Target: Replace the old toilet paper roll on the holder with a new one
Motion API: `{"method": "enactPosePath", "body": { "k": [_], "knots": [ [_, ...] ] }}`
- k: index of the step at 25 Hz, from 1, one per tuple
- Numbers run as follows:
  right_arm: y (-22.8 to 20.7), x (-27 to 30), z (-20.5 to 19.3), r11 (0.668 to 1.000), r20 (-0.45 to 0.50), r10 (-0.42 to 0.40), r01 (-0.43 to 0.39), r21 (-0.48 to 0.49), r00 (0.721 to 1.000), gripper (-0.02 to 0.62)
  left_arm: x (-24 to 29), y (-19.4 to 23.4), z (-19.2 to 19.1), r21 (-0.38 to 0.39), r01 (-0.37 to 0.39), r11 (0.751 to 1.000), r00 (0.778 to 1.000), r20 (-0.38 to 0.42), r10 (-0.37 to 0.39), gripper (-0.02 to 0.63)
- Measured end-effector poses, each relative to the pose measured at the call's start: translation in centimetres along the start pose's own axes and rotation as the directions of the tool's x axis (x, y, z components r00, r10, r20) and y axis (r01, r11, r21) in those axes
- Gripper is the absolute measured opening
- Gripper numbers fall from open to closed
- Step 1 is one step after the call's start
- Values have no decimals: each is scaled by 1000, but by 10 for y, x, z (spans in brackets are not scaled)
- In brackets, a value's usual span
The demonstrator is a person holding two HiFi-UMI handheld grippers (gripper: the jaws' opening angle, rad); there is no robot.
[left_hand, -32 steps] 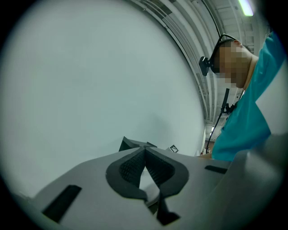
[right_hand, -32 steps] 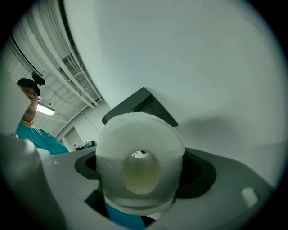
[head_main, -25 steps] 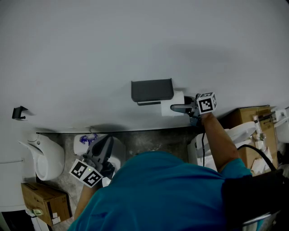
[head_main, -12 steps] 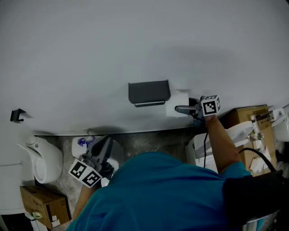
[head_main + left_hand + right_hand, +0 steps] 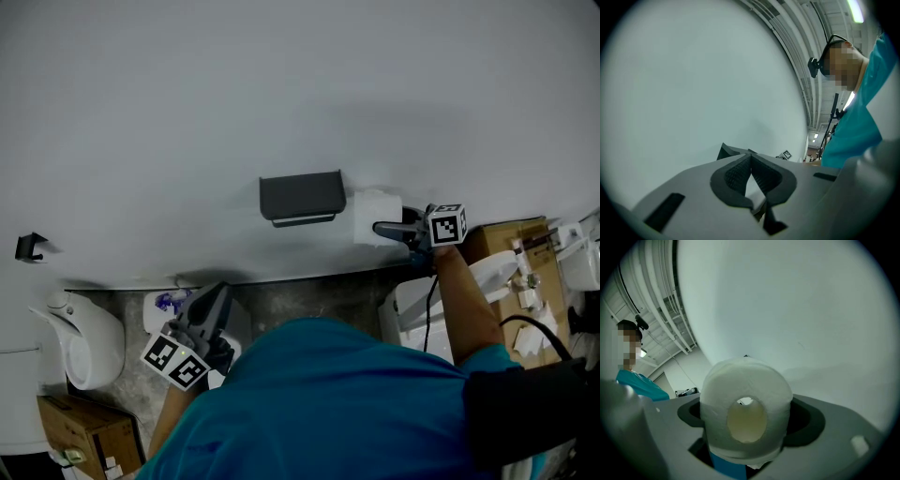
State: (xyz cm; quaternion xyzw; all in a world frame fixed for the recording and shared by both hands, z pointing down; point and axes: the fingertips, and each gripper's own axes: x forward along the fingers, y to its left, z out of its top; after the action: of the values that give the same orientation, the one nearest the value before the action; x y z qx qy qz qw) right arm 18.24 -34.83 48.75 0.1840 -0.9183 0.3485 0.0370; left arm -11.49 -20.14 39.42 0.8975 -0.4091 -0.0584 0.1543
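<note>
Fingers [image 5: 806,420] of the right gripper [image 5: 386,227] clamp a toilet paper roll [image 5: 746,399] just beside the right end of the dark holder [image 5: 301,198]; left gripper [image 5: 751,164] fingers meet, empty.

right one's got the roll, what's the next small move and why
Probably keep drawing the roll rightward, then lower it to set aside. The right hand-held gripper is clamped on it, and it has slid just clear of the holder. The left hand-held gripper is shut, empty.

Cardboard box [image 5: 82,429], perhaps a jug [image 5: 82,339]
</note>
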Motion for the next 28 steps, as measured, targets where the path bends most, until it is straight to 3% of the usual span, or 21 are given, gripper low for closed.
{"method": "enactPosePath", "body": {
  "k": [7,19,28],
  "knots": [
    [22,-24,25,999,57,-24,25,-24,998,443,7,0,0,-10,23,1000,1000,10,-23,9],
    [94,-29,109,994,158,-36,52,-96,987,443,6,3,1,-23,41,999,998,45,-40,9],
    [138,-2,144,959,24,-75,79,-272,997,443,-6,13,2,-34,25,999,997,74,-22,9]
  ]
}}
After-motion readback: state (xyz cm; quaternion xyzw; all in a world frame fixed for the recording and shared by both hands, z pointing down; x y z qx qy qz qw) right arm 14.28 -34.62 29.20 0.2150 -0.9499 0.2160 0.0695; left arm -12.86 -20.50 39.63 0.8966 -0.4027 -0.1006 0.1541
